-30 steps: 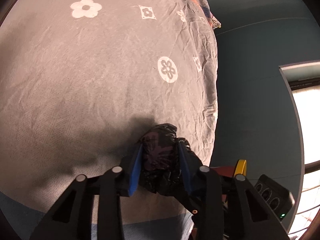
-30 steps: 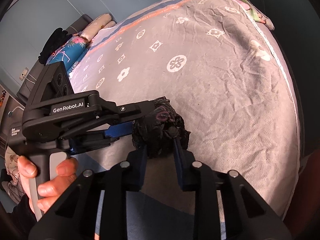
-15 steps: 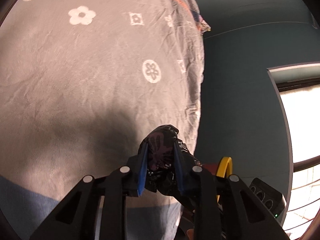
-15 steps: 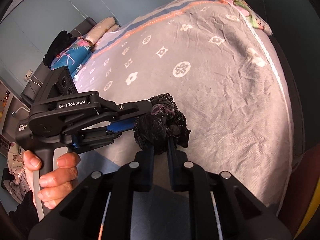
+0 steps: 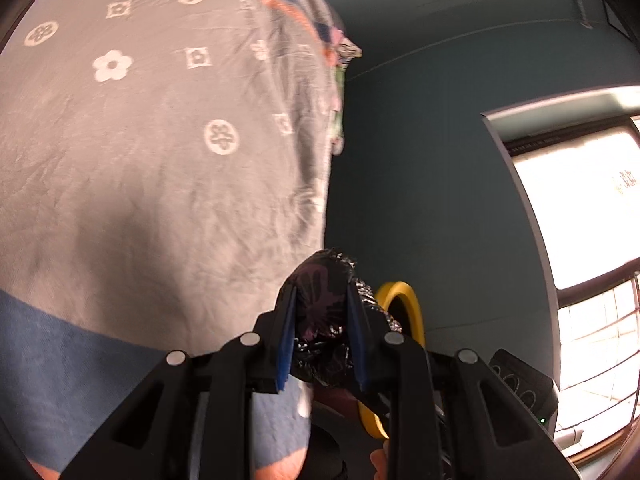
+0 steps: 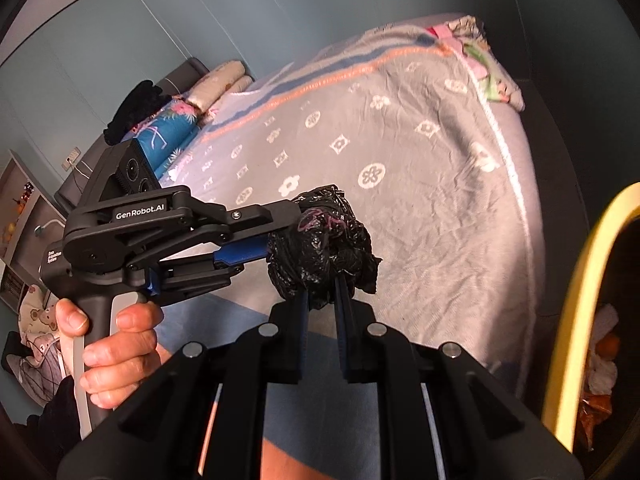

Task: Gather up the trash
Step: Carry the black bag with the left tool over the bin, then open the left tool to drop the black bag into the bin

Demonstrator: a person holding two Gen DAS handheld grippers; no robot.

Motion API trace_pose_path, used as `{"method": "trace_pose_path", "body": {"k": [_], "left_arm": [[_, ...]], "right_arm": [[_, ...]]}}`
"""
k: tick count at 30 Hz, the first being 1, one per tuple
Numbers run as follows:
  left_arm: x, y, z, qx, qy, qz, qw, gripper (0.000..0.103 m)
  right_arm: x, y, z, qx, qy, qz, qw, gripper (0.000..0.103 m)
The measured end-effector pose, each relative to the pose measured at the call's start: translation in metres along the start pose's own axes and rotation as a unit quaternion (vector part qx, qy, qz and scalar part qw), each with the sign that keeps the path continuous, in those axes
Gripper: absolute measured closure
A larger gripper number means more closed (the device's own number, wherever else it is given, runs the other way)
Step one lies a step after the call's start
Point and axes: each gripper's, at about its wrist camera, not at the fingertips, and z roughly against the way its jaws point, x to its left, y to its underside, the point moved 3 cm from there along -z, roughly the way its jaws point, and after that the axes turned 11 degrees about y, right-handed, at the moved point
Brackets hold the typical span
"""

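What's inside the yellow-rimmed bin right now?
In the right wrist view, the yellow-rimmed bin holds white crumpled paper and orange-brown wrappers. Its rim and the frame edge hide the rest, so the bottom cannot be seen.
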Motion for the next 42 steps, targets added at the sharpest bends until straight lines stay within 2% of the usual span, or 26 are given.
{"method": "trace_pose_path", "body": {"k": [12,21,31,42], "left_arm": [[-0.081,0.041,-0.009,0.020,0.037,-0.064,0.9971,0.081],[-0.135,0.072,-0.038,0.043,0.061,-0.108,0.9913,0.081],[-0.163,0.096,-0.088,0.078,0.066,-0.128,0.9864,0.081],[-0.164,0.113,-0.161,0.130,0.054,-0.133,0.9811,0.080]], "right_arm": [[-0.029,0.010,0.095,-0.068,0.009,-0.016,0.998,0.091],[-0.062,0.018,0.157,-0.113,0.033,-0.032,0.993,0.091],[-0.110,0.033,0.199,-0.132,0.063,-0.066,0.987,0.091],[-0.176,0.048,0.206,-0.119,0.083,-0.128,0.981,0.090]]}}
